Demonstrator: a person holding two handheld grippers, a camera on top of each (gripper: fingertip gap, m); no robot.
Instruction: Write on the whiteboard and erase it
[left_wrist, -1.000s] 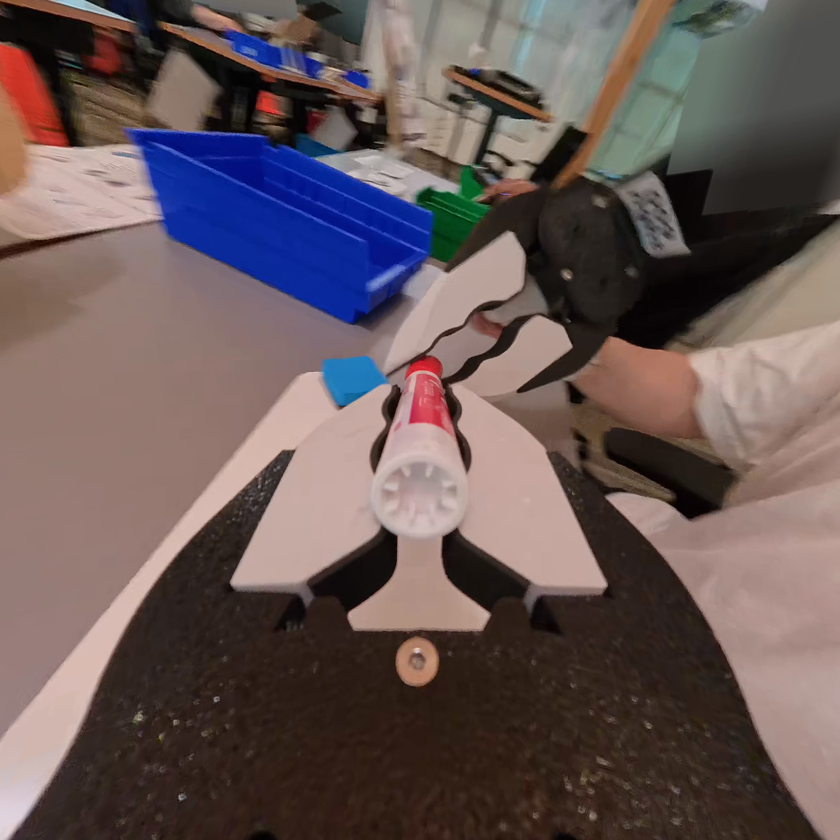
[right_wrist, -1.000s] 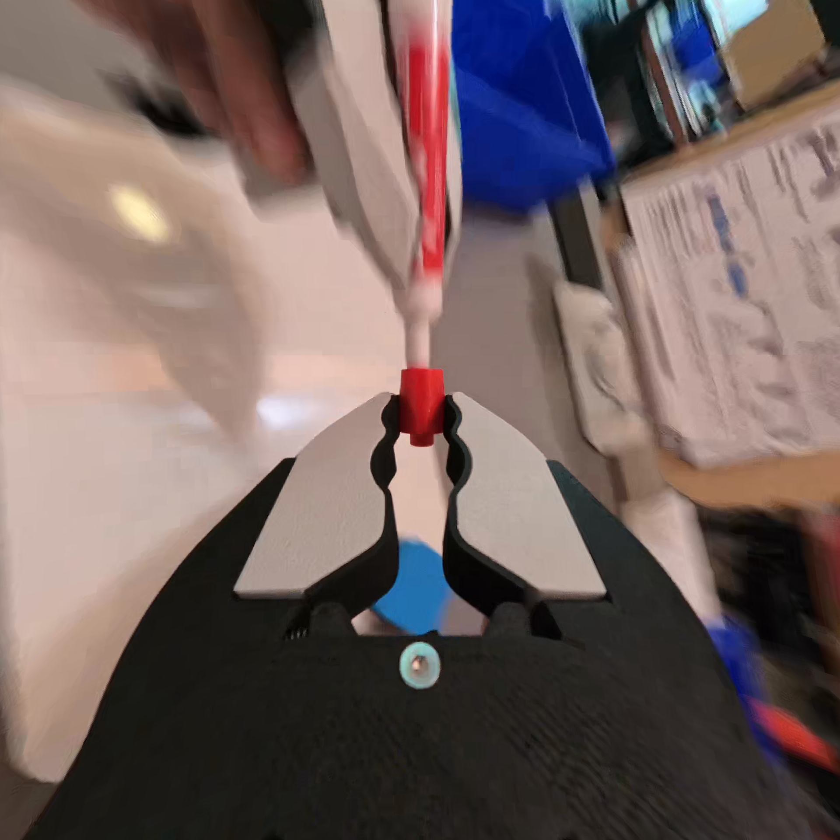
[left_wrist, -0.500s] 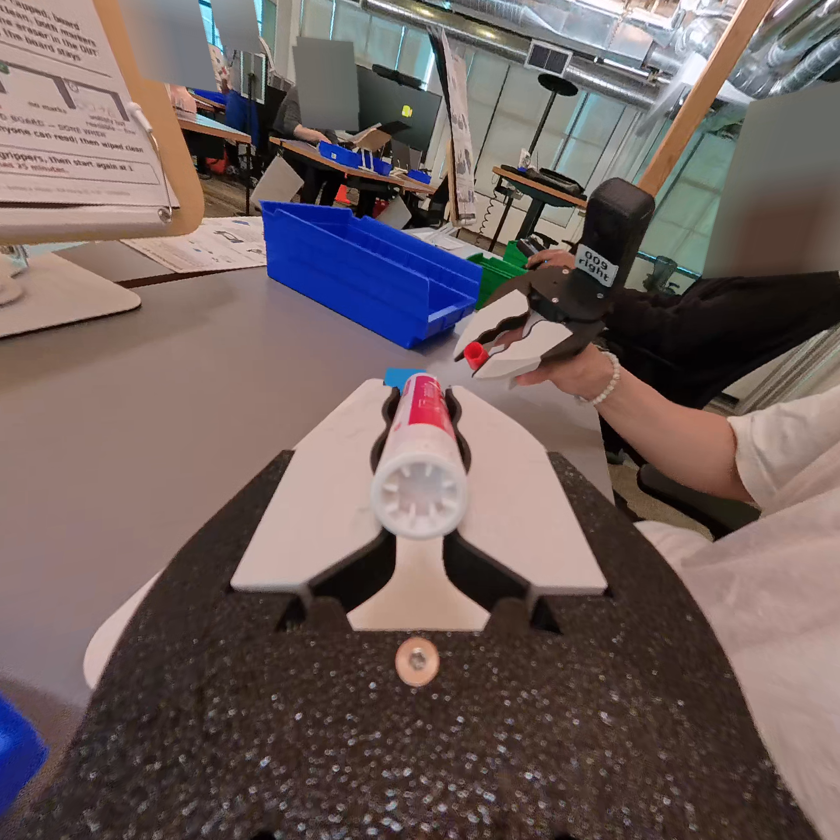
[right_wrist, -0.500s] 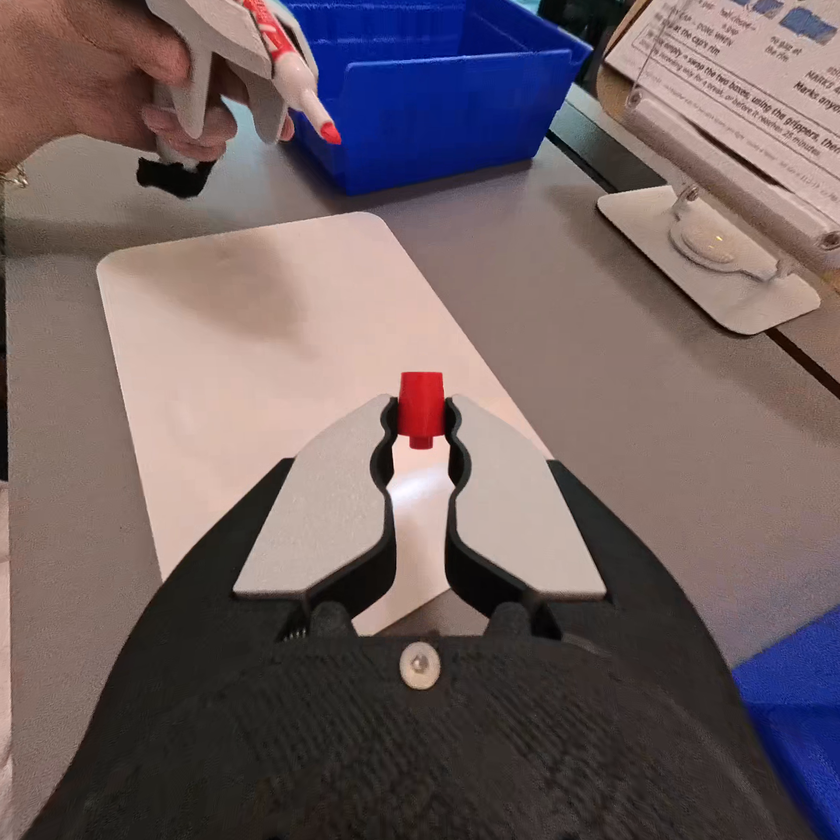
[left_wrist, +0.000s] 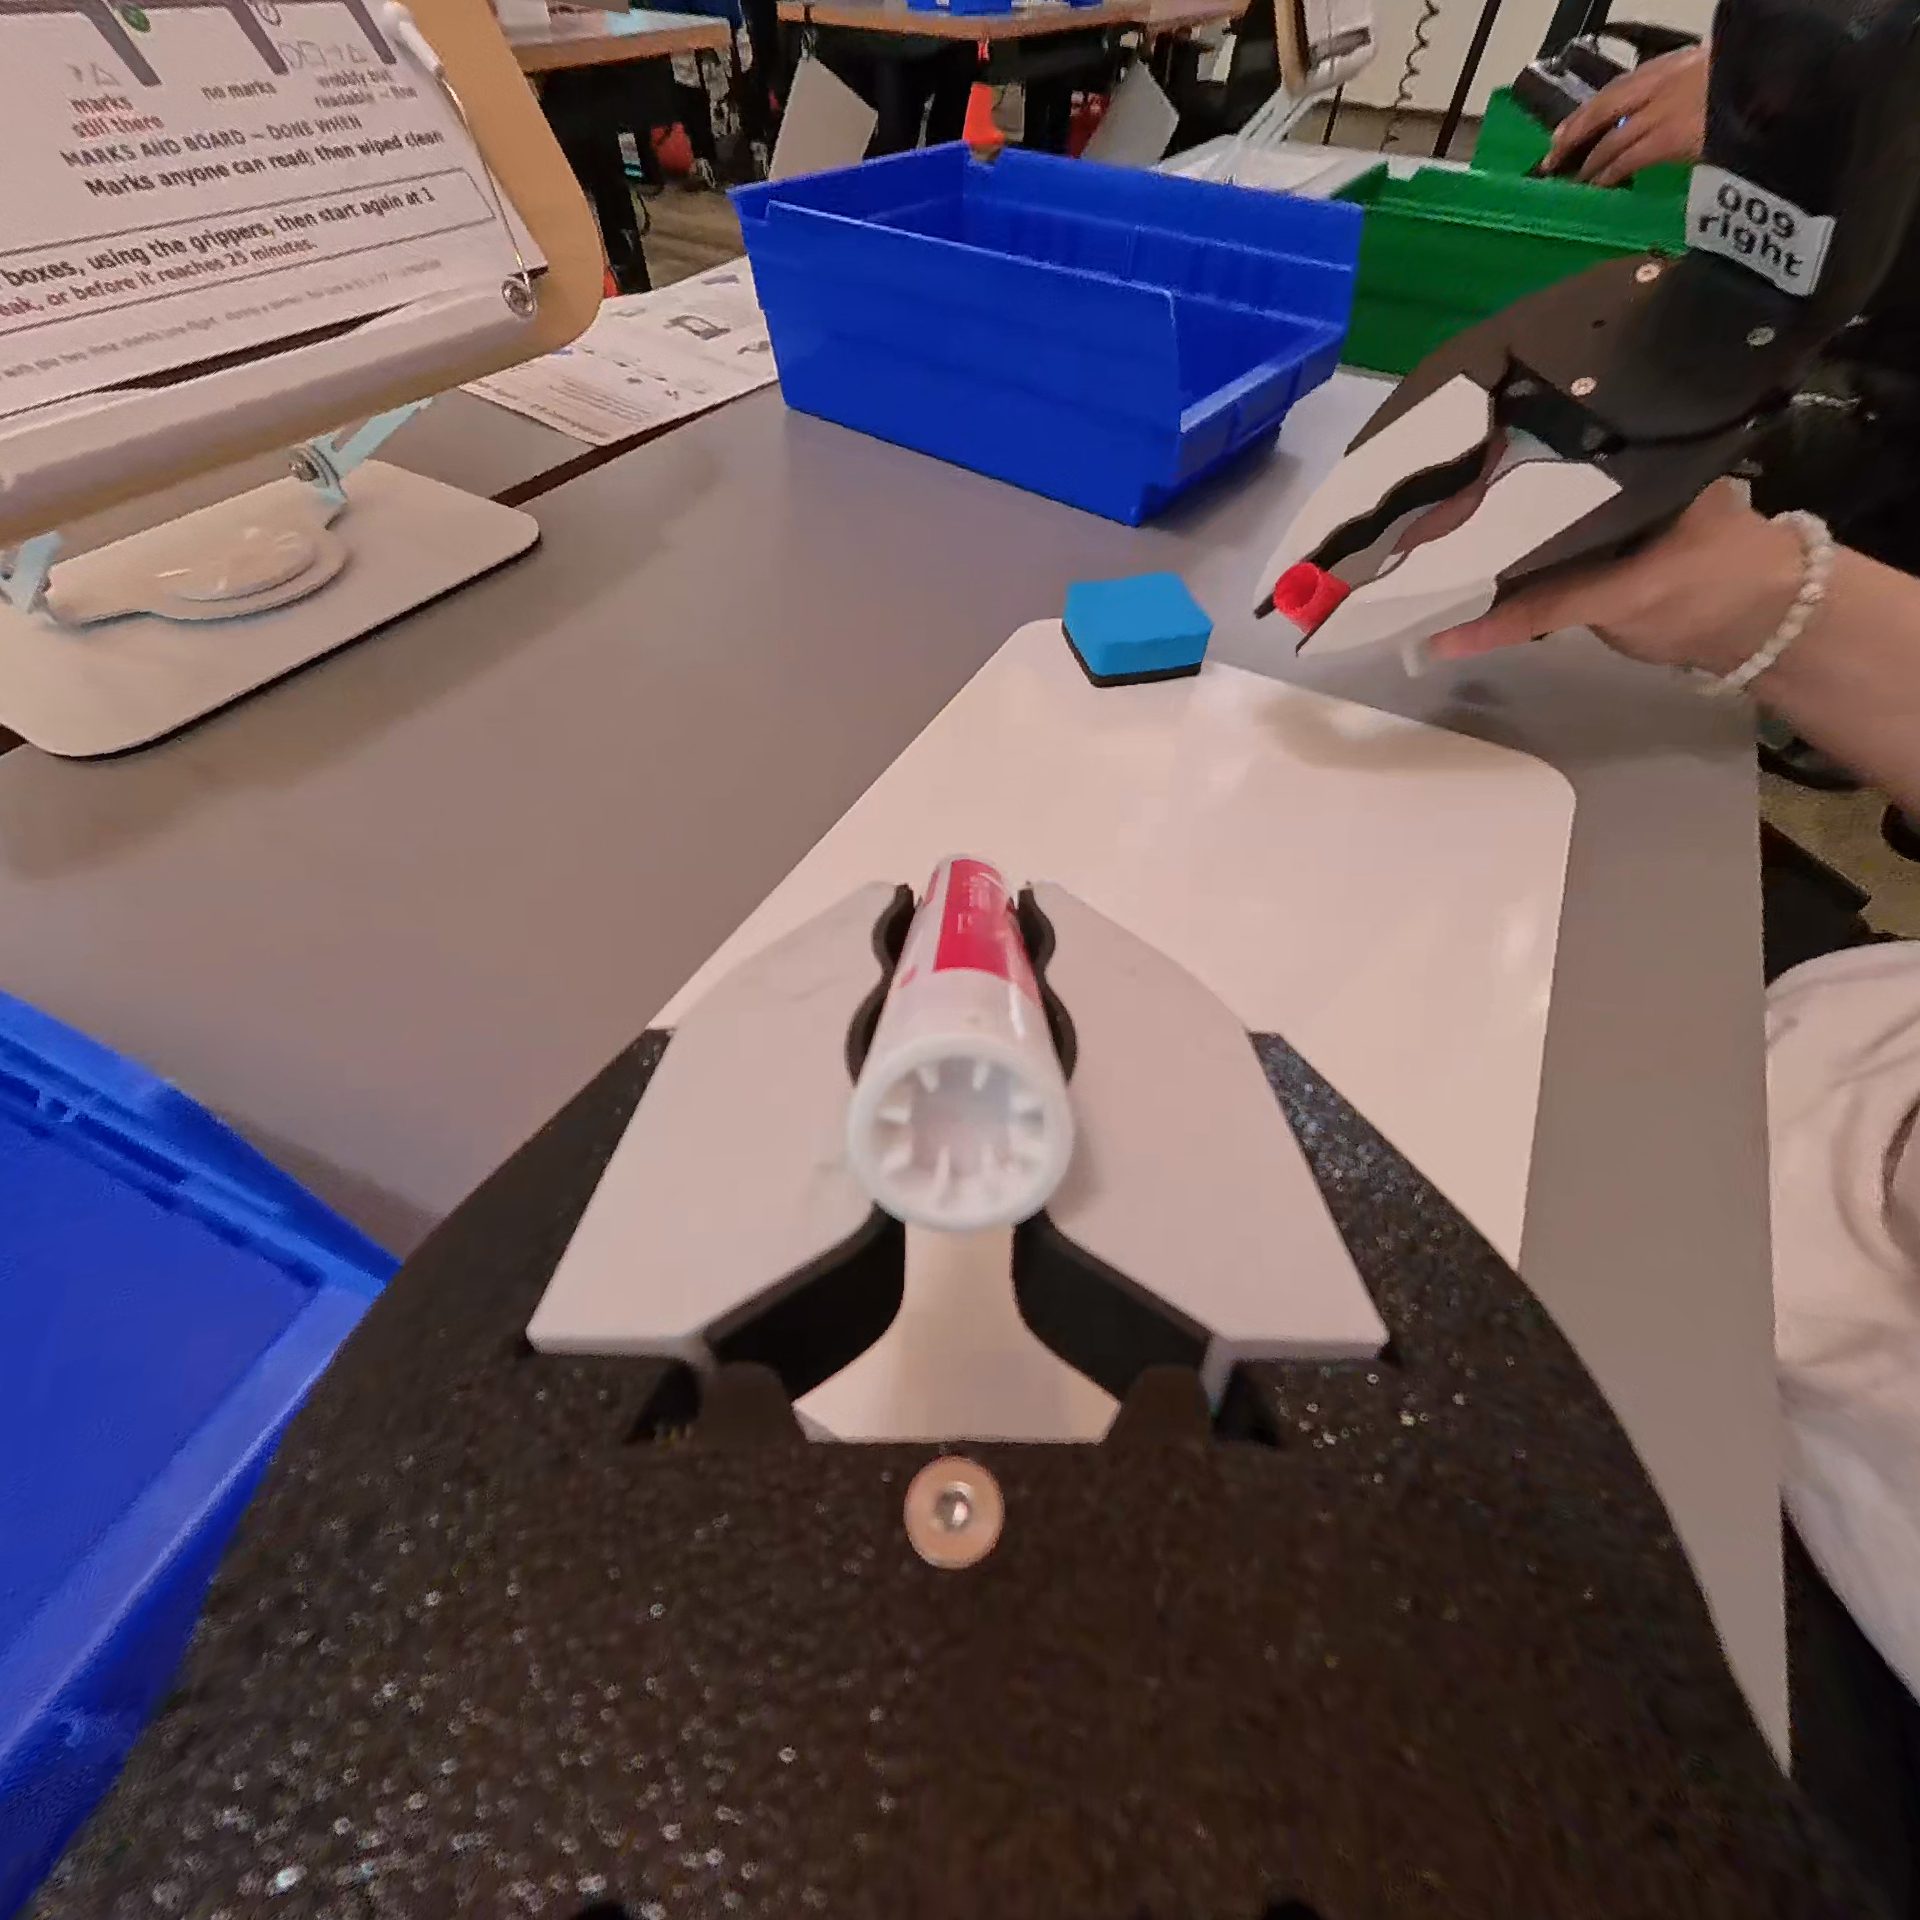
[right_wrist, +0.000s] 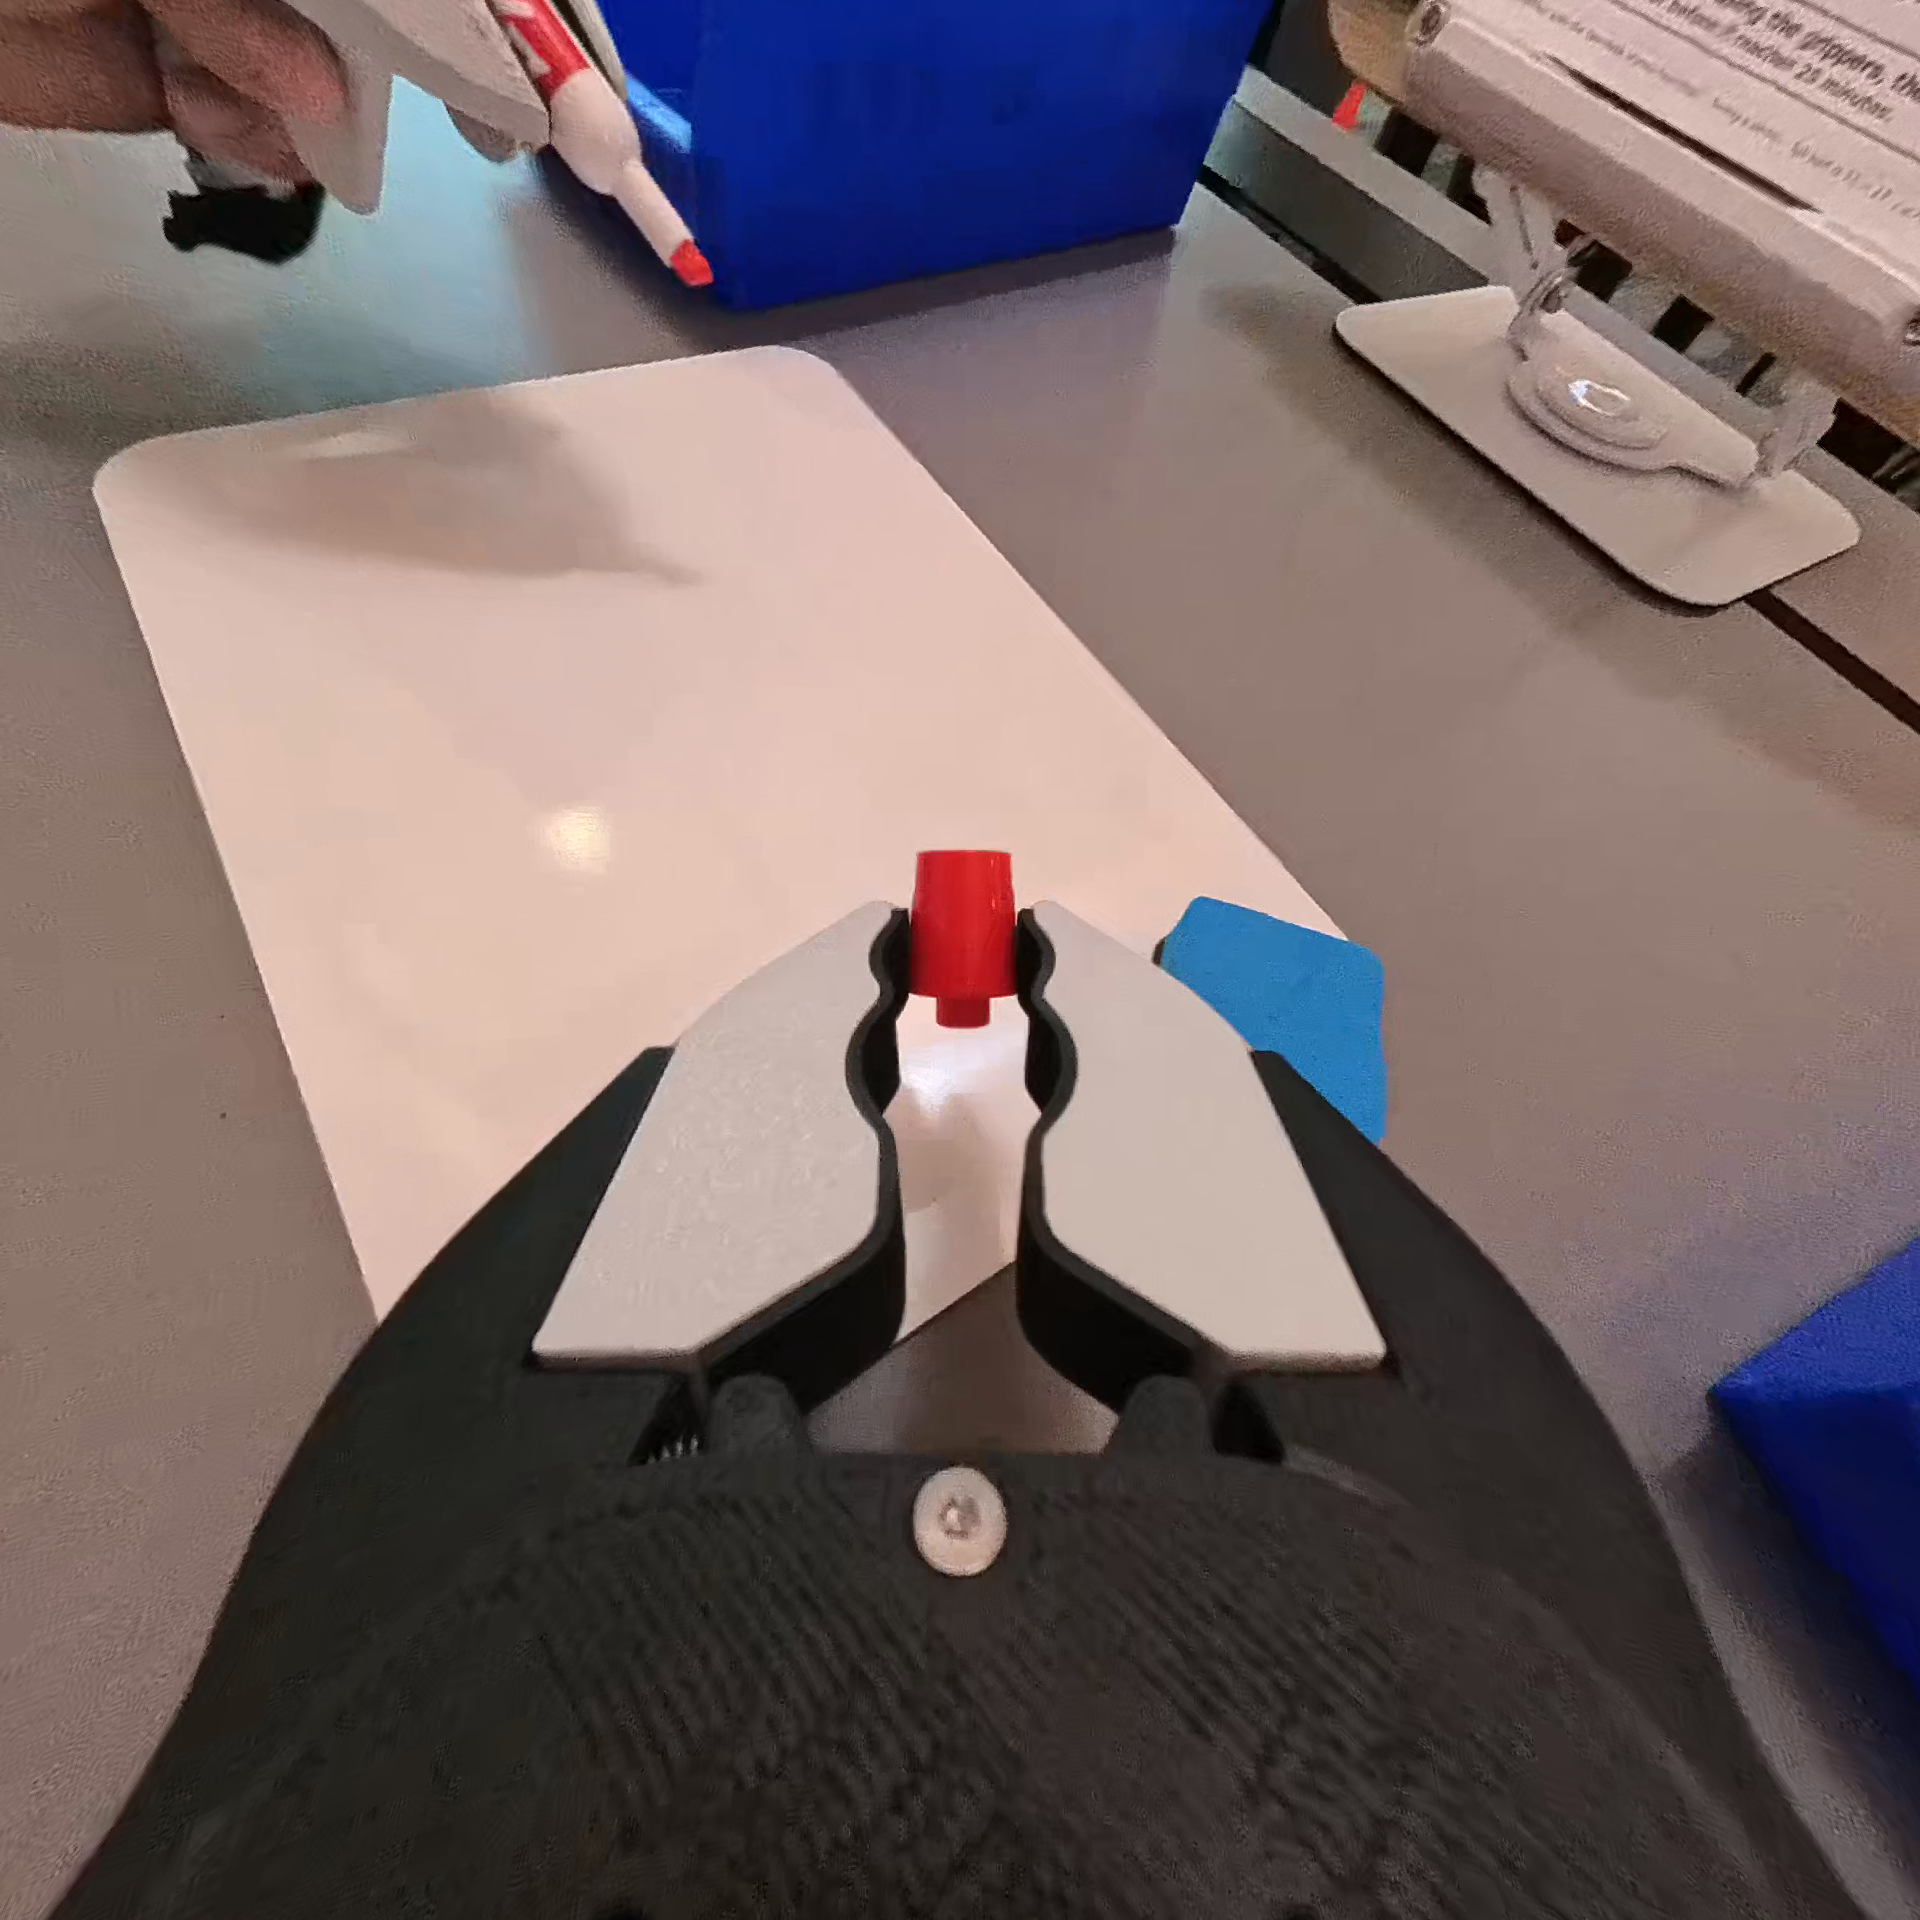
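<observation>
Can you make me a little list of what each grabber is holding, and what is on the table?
left hand-held gripper: shut on the marker, red tip bare, above the whiteboard
right hand-held gripper: shut on the red cap
whiteboard: flat on the grey table, no marks visible
eraser: blue, resting on a corner of the whiteboard
blue bin: on the table beyond the whiteboard

We see the whiteboard flat on the desk, the eraser on its far corner, a bin behind.
</observation>
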